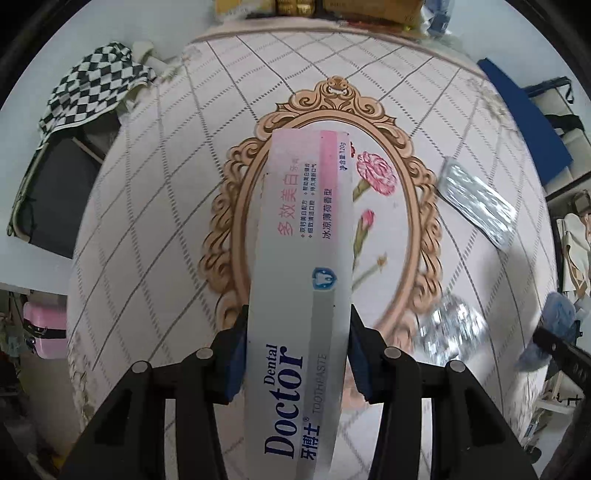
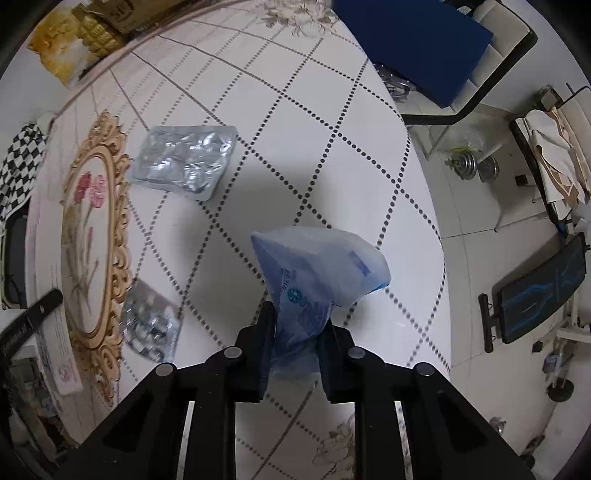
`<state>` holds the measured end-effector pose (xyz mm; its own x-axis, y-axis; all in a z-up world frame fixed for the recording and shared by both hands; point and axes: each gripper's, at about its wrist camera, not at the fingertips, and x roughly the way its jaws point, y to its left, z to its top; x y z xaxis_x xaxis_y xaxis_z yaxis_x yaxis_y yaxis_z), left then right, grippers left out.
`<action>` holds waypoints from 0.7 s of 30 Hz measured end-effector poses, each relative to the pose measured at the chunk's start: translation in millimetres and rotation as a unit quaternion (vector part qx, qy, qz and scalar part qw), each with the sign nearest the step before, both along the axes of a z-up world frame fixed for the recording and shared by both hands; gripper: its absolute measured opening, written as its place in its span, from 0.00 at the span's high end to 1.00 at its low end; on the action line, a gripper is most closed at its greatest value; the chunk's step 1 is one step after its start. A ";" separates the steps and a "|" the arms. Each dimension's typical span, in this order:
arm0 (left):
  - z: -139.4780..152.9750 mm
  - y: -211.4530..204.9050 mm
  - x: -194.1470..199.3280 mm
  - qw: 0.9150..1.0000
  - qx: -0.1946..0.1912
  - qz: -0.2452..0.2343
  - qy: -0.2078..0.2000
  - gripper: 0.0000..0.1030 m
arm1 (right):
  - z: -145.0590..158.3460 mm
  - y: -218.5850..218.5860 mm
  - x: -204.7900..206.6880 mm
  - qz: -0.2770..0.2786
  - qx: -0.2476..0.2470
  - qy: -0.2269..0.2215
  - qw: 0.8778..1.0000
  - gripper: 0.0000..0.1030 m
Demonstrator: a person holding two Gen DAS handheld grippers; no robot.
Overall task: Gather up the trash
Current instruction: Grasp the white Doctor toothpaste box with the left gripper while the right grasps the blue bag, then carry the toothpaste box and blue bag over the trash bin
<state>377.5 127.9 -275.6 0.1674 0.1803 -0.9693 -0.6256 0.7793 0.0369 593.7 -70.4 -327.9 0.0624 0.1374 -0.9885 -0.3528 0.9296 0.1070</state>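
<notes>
My left gripper is shut on a white and pink toothpaste box, held lengthwise above the table. My right gripper is shut on a crumpled blue plastic bag, held above the table near its right edge. Two silver foil blister packs lie on the tablecloth: one farther away, also in the left wrist view, and one nearer, blurred in the left wrist view. The right gripper with the bag shows at the right edge of the left wrist view.
The round table has a white diamond-pattern cloth with a gold oval flower frame. A checkered cloth hangs over a chair at left. A blue pad lies on a chair at right. Boxes stand beyond the far edge.
</notes>
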 end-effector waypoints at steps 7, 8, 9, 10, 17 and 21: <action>30.7 16.1 -45.4 0.999 0.012 -0.010 -0.043 0.58 | 38.5 -8.2 -58.6 0.014 0.031 -0.017 0.999 0.80; 38.7 11.6 -59.2 0.999 0.014 -0.012 -0.050 0.58 | 46.0 -9.7 -72.7 0.018 0.037 -0.022 0.999 0.80; 47.5 6.6 -73.7 0.998 0.016 -0.019 -0.059 0.58 | 53.1 -11.9 -87.0 0.020 0.042 -0.026 0.999 0.81; 53.5 3.9 -83.2 0.997 0.019 -0.025 -0.064 0.58 | 61.3 -13.4 -101.0 0.022 0.047 -0.029 0.998 0.81; 93.7 -27.4 -190.2 0.990 0.036 -0.079 -0.109 0.58 | 104.9 -25.1 -224.5 0.032 0.083 -0.060 0.994 0.82; 99.3 -40.7 -257.9 0.987 0.028 -0.105 -0.117 0.58 | 124.2 -41.0 -310.4 0.017 0.097 -0.075 0.992 0.82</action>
